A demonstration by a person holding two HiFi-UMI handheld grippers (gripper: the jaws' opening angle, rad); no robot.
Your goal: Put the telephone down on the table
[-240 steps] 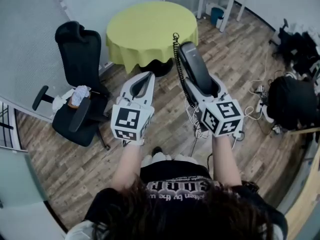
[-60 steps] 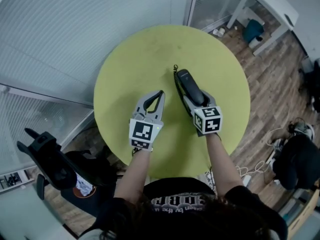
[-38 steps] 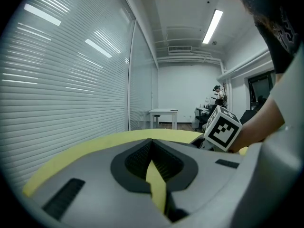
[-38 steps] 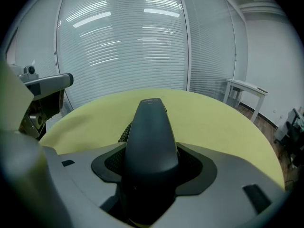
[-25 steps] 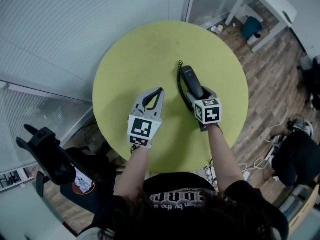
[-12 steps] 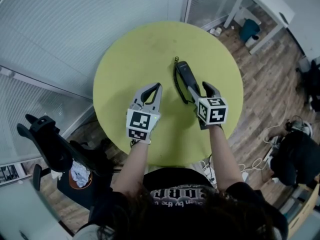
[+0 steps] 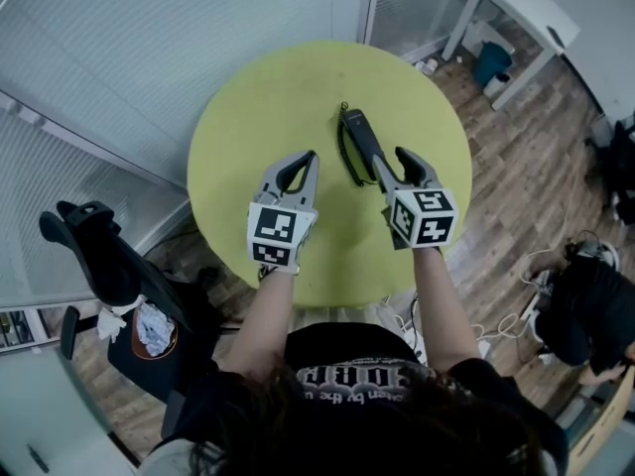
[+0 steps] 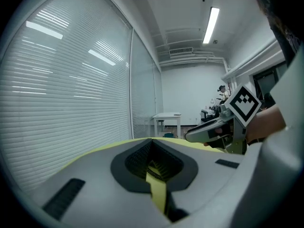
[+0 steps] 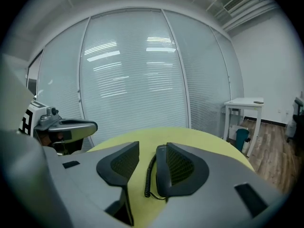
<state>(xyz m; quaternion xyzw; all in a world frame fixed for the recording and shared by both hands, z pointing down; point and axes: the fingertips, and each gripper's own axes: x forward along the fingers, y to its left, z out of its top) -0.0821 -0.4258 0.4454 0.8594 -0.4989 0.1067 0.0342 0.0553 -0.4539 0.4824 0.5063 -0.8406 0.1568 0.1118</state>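
The black telephone handset (image 7: 358, 143) lies flat on the round yellow-green table (image 7: 260, 97), its coiled cord (image 7: 343, 159) curled along its left side. My right gripper (image 7: 393, 159) sits just behind and to the right of it. Its jaws are apart and closing, the pads touching nothing. In the right gripper view the handset (image 9: 161, 171) and cord (image 9: 150, 175) lie on the table ahead, partly behind the right jaw of that gripper (image 9: 152, 148). My left gripper (image 7: 309, 158) hovers over the table to the left, shut and empty, as the left gripper view (image 8: 153, 144) confirms.
A black office chair (image 7: 97, 271) stands left of the table. A white desk (image 7: 518, 6) and a teal bin (image 7: 490, 61) are at the far right. A black bag (image 7: 587, 317) and cables lie on the wooden floor. Glass walls with blinds run behind the table.
A second ago the handset sat between the right gripper's jaws on the table. The jaws let it go and drew back to the right; the handset now lies free.
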